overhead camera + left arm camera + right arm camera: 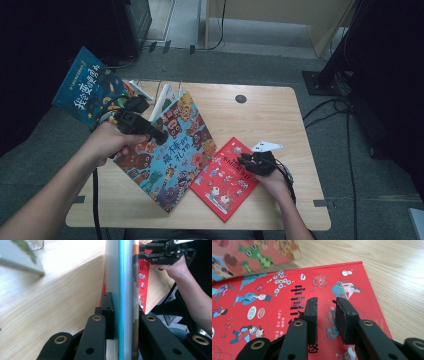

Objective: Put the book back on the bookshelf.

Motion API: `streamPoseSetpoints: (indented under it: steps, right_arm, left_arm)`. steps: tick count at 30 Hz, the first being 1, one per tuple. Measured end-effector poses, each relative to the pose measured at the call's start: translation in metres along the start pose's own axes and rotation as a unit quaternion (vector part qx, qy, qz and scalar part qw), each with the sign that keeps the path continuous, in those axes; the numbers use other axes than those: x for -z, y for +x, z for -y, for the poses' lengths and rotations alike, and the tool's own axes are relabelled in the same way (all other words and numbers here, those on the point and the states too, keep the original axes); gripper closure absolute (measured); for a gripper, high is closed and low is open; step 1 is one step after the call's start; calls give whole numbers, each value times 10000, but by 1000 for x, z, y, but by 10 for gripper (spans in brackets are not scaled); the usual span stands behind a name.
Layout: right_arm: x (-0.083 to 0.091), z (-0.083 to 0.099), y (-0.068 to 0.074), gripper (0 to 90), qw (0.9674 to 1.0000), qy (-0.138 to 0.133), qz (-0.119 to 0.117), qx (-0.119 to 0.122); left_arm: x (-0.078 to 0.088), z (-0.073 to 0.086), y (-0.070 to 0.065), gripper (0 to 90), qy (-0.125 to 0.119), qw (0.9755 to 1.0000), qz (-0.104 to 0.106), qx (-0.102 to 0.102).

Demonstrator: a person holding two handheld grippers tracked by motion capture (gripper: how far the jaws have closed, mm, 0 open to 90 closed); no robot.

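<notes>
Two jaws of the left gripper (122, 322) clamp the colourful monster-patterned picture book (170, 150) edge-on; the right gripper (325, 312), jaws slightly parted and empty, hovers over the red illustrated book (274, 302) on the desk (270, 115).

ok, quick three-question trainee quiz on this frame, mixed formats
1. True or false: the left gripper is clamped on the edge of the colourful picture book.
2. The right gripper is above which book? A) blue book B) red book C) colourful picture book
3. Fill in: the blue book hangs over the table's far ____ corner.

Key: 1 true. 2 B, the red book; its fingers stand apart with nothing between them. 3 left.
</notes>
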State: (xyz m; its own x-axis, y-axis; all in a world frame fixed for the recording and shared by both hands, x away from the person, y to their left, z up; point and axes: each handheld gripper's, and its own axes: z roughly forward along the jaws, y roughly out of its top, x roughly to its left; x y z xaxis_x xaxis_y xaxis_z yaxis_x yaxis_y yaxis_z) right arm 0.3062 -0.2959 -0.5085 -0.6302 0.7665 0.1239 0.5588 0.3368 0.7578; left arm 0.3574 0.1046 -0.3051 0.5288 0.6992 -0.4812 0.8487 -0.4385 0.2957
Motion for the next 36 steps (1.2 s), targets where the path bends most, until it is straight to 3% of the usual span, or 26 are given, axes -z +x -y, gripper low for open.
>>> streamPoseSetpoints:
  steps: [12,25,32,36]
  right_arm:
    - [-8,-6,1,698,10000,27,-69,49]
    - [-9,-5,-3,698,9999,33,-143,-8]
    - [-9,-5,-4,698,9999,20,-151,-15]
    - [-9,-5,-4,698,9999,17,-152,-15]
  left_arm:
    - [44,53,27,816,-568,9973,-23,462]
    - [74,94,53,815,-809,9933,-225,792]
    - [93,116,70,815,-908,9891,-317,1112]
    - [105,126,80,815,-943,9858,-498,1295]
